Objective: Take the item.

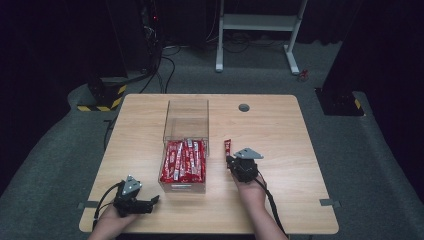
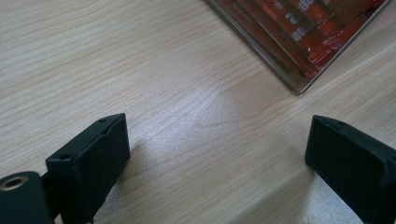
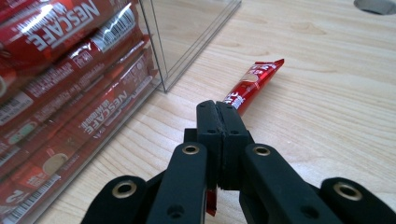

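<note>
Right gripper (image 3: 218, 116) clenched on red coffee stick (image 3: 252, 85) beside clear box (image 1: 185, 131), stick probably flat on table (image 1: 280, 125), left gripper (image 2: 217, 154) released, jaws wide over bare wood.

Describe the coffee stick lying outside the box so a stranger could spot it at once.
On the wooden table stands a clear plastic box with red coffee sticks packed in its near half. Just right of it, one red stick is clamped by the right hand-held gripper. It alone is outside the box.
</note>
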Motion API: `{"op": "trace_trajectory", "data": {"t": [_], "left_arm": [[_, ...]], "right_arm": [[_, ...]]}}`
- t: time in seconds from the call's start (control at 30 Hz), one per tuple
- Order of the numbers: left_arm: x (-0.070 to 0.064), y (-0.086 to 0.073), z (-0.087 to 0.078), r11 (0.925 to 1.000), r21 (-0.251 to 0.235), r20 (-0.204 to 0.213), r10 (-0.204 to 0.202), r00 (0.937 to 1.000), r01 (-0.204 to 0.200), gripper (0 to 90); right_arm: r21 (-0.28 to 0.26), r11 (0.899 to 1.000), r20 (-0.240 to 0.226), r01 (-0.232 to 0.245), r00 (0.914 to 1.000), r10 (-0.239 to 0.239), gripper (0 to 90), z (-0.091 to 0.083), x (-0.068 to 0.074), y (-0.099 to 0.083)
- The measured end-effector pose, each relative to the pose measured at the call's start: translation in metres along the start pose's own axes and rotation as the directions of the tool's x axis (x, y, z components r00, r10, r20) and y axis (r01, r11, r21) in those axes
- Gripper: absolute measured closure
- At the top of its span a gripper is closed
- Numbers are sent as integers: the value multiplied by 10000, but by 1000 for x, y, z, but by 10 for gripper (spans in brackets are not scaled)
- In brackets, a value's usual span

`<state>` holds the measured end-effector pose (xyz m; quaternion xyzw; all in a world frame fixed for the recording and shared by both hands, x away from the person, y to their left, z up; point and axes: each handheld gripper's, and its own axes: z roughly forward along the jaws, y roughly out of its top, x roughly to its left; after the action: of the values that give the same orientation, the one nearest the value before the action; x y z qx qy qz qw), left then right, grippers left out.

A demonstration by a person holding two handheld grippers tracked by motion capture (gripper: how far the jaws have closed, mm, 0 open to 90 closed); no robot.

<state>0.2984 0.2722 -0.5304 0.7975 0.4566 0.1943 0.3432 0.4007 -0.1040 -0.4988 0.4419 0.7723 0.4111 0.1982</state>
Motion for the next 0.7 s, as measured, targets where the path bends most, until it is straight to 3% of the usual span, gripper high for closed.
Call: {"op": "trace_trajectory", "data": {"t": [0.7], "left_arm": [[0, 0, 0, 10000, -6, 16, -30, 10000, 30, 69]], "right_arm": [[661, 9978, 136, -26, 9999, 18, 881, 17, 1, -9]]}}
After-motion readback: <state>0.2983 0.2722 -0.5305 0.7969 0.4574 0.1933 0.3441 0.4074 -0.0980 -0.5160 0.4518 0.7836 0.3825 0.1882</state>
